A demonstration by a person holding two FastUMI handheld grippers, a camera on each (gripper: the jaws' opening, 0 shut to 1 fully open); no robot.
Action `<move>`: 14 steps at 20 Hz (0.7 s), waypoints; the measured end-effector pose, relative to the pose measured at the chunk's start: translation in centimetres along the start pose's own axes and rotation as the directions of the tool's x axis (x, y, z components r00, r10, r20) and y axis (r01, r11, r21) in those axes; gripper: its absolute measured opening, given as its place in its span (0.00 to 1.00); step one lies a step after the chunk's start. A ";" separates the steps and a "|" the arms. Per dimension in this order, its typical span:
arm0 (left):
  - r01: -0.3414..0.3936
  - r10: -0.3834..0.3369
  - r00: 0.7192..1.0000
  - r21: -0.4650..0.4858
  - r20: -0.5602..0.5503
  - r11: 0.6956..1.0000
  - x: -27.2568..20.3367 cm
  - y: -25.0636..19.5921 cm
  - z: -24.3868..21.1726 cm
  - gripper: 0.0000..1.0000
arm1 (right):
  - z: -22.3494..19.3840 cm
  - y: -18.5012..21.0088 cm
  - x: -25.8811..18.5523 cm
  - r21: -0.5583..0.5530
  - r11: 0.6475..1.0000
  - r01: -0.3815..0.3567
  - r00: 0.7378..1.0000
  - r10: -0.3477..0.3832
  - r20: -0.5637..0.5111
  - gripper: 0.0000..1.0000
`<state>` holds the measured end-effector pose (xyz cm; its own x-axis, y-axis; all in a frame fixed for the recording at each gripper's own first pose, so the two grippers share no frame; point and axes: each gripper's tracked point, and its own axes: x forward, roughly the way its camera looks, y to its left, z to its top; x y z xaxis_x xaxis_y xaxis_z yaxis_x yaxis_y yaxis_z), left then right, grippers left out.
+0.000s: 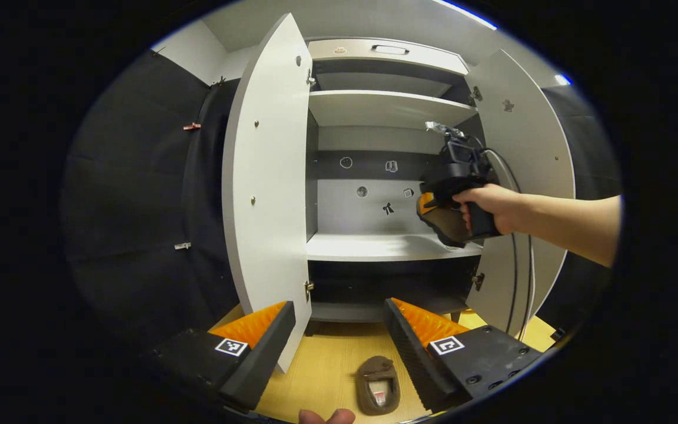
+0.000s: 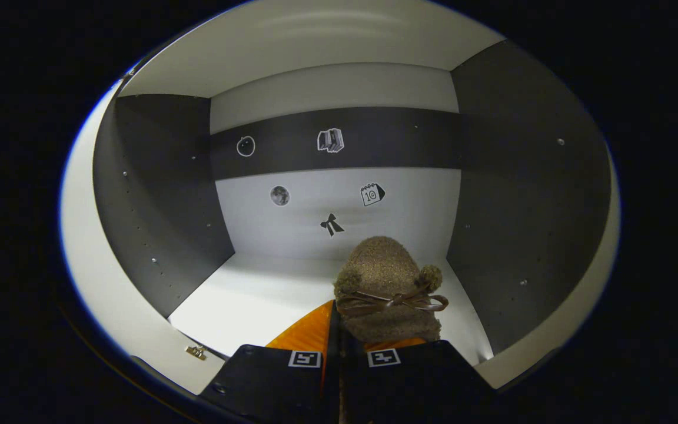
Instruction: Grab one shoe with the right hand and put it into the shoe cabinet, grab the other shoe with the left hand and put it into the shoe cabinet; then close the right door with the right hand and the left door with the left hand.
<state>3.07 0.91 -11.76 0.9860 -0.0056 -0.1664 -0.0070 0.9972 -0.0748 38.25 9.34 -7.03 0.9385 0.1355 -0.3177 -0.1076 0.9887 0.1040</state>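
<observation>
In the right gripper view my right gripper (image 2: 339, 333) is shut on the heel end of a fuzzy brown shoe (image 2: 387, 272) with a bow. The shoe's toe points into the shoe cabinet, low over its white middle shelf (image 2: 268, 294); contact with the shelf is unclear. In the left gripper view that right gripper (image 1: 446, 207), held by a hand, carries the shoe (image 1: 446, 227) at the shelf's right end. The other brown shoe (image 1: 377, 386) lies on the wooden floor. My left gripper (image 1: 338, 306) hangs open above it, in front of the cabinet.
Both cabinet doors stand open: the left door (image 1: 268, 194) close beside my left finger, the right door (image 1: 527, 153) behind the person's forearm. Cables hang by the right door. Upper shelves (image 1: 386, 109) and a dark bottom compartment (image 1: 386, 285) hold nothing visible.
</observation>
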 end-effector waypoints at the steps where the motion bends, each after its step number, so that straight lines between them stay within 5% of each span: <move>1: -0.006 0.006 1.000 -0.003 -0.004 1.000 -0.1 0.1 -0.1 0.96 | 0.0 0.1 1.1 0.008 1.000 0.004 1.000 -0.004 0.010 0.14; 14: -0.049 0.049 0.999 -0.030 -0.018 0.998 -1.3 0.8 -0.7 0.97 | -3.6 -1.0 7.5 0.101 0.993 0.054 0.994 -0.044 -0.098 0.17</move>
<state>1.70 1.70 -12.29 0.9814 0.0417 -0.1873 -0.0605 0.9935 -0.0960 44.20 9.61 -12.93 0.9055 0.0976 -0.4130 -0.0231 0.9831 0.1817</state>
